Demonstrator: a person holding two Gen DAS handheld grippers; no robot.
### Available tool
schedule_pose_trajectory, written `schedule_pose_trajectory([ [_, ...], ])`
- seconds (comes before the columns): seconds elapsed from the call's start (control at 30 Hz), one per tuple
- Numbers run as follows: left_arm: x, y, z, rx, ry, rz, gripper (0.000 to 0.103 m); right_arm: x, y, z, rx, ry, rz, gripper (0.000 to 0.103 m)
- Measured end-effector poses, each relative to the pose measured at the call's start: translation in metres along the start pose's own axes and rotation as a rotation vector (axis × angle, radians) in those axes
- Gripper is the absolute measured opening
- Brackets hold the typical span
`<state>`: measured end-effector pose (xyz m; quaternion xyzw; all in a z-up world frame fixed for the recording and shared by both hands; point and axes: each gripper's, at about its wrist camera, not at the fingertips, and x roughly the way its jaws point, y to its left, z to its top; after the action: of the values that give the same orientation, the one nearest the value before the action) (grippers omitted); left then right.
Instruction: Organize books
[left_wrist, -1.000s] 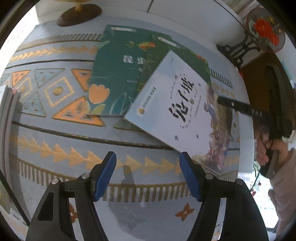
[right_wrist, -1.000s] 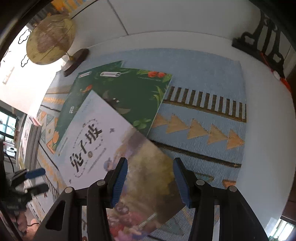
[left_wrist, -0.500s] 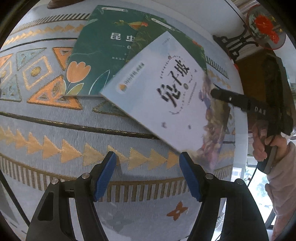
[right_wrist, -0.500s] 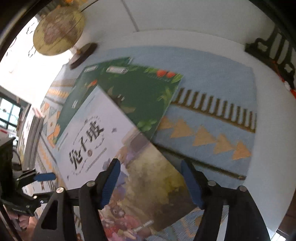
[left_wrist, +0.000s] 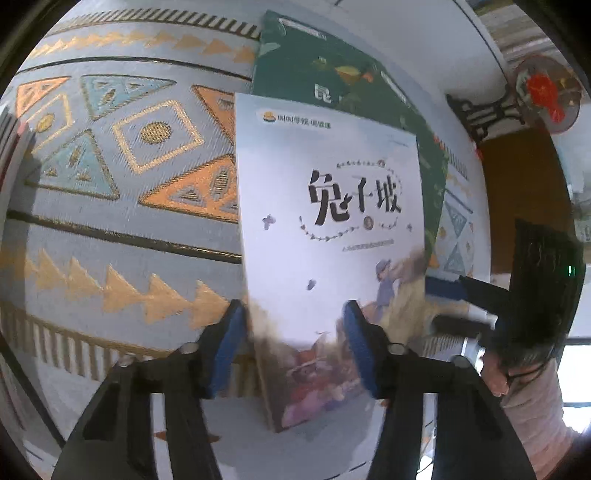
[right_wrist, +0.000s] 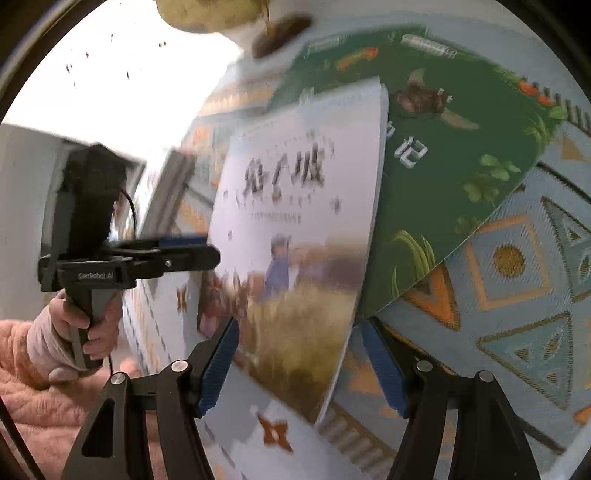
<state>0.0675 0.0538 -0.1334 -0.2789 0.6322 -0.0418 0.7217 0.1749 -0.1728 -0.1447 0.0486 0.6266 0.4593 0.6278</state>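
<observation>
Left wrist view: the left gripper (left_wrist: 291, 343) has just been closing, its jaws still apart astride the white book's (left_wrist: 328, 221) near bottom edge, the long axis running straight ahead. The right gripper (right_wrist: 301, 363), jaws apart, straddles the same book's lower right corner. Pale cover, black title, lying across green books (left_wrist: 295, 70) beyond on the desk (left_wrist: 110, 221).

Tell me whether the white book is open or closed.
Closed. The white book shows only its front cover, title facing up, no pages spread; it lies over the green books.
</observation>
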Motion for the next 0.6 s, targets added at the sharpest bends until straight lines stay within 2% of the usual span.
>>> schedule_pose_trajectory([
  [0.07,0.002,-0.008,-0.001,0.055,0.006,0.019,0.049,-0.003,-0.013,-0.006,0.112,-0.082,0.072,0.069],
  [0.13,0.004,-0.017,-0.005,0.106,-0.001,0.045,0.049,-0.003,-0.017,-0.014,0.160,-0.141,0.113,0.069],
  [0.2,0.004,-0.017,-0.007,0.108,-0.012,0.036,0.049,-0.004,-0.017,-0.012,0.159,-0.166,0.112,0.070],
  [0.27,0.003,-0.010,-0.005,0.075,-0.024,0.005,0.049,-0.005,-0.021,-0.015,0.193,-0.180,0.147,0.069],
  [0.37,0.003,-0.009,-0.004,0.079,-0.022,0.000,0.049,-0.010,-0.026,-0.018,0.241,-0.207,0.242,0.062],
  [0.47,0.008,-0.022,-0.004,0.139,-0.015,0.059,0.049,-0.013,-0.025,-0.021,0.265,-0.221,0.411,0.044],
  [0.5,0.009,-0.027,-0.005,0.158,-0.015,0.084,0.049,-0.008,-0.020,-0.020,0.252,-0.204,0.412,0.042],
  [0.57,0.009,-0.030,-0.005,0.170,-0.016,0.108,0.049,0.005,-0.010,-0.017,0.214,-0.155,0.327,0.039],
  [0.6,0.009,-0.029,-0.004,0.150,-0.016,0.099,0.049,0.013,-0.008,-0.016,0.201,-0.136,0.264,0.031],
])
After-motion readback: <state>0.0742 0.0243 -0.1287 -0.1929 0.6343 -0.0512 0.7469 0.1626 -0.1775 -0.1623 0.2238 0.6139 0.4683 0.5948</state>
